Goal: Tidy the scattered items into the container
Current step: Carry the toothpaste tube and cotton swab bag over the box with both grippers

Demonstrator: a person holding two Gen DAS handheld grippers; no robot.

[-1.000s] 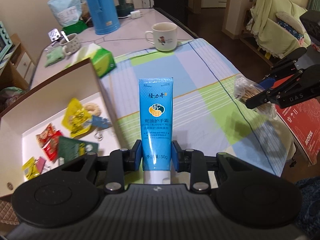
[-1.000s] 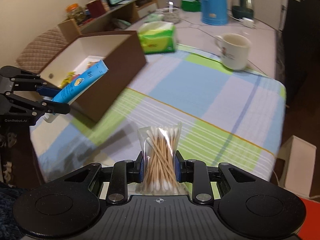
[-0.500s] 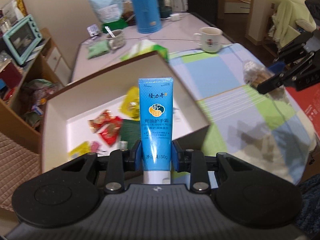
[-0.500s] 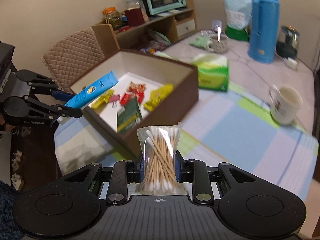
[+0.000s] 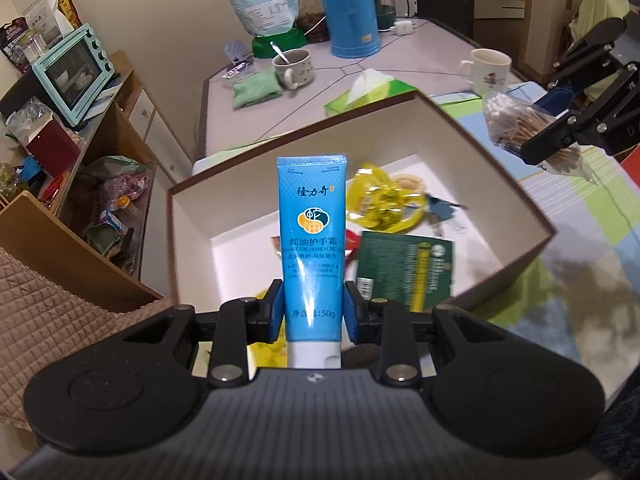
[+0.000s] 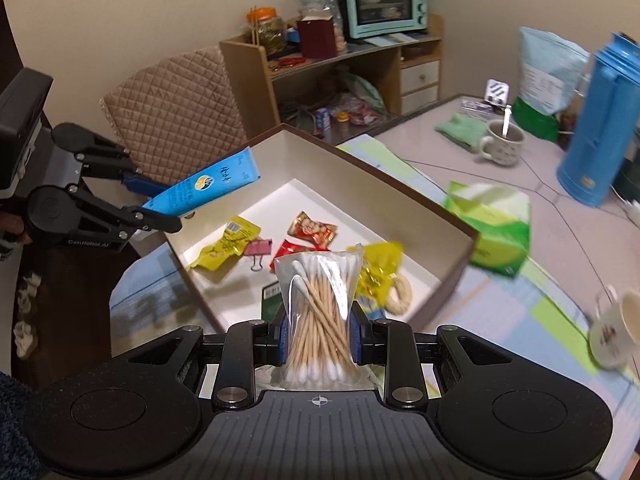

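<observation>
My left gripper (image 5: 313,308) is shut on a blue hand cream tube (image 5: 312,236), held over the near edge of the brown box (image 5: 496,152). The same tube (image 6: 204,192) shows in the right wrist view, above the box's left corner. My right gripper (image 6: 318,338) is shut on a clear bag of cotton swabs (image 6: 318,308), just above the box's near wall (image 6: 460,268); the bag (image 5: 520,128) hangs over the box's right rim in the left wrist view. Inside lie yellow snack packets (image 6: 224,248), red packets (image 6: 312,228), a pink binder clip (image 6: 258,250) and a green packet (image 5: 404,268).
A green tissue pack (image 6: 496,228), two mugs (image 5: 488,66) (image 6: 502,142), a blue thermos (image 6: 596,120) and a blue bag (image 5: 264,0) stand on the table behind the box. A quilted chair (image 6: 172,116) and a cluttered shelf with a mint oven (image 6: 384,4) are to the left.
Both grippers have swung toward the box with their loads. The tube and the swab bag were over the checked cloth and now hang over the box.
</observation>
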